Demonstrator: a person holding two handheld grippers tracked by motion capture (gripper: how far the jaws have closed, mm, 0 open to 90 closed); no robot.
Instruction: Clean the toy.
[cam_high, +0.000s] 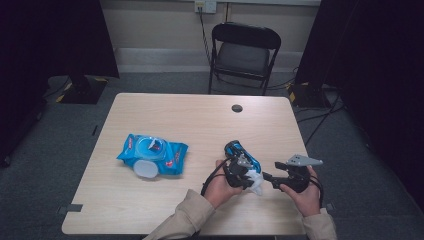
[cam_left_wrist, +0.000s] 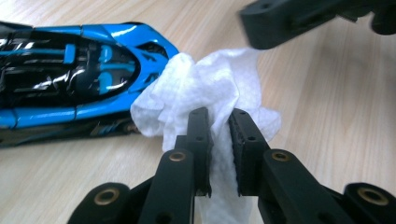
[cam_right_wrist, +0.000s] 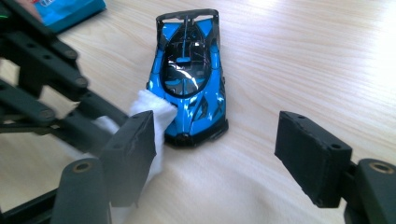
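Toy car (cam_right_wrist: 190, 84): rests near the table's (cam_high: 165, 107) front right corner, nose toward both grippers, within wiping reach.
Wipe (cam_left_wrist: 205, 88): bunched against the car's nose.
Left gripper (cam_left_wrist: 219, 123): jaws clamped on the wipe.
Right gripper (cam_right_wrist: 224, 149): jaws spread wide, gripping nothing, probably ready to steady the car.

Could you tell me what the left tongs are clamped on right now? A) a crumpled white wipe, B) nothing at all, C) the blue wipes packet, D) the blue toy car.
A: in the left gripper view the left tongs pinch the crumpled white wipe, which touches the blue toy car.
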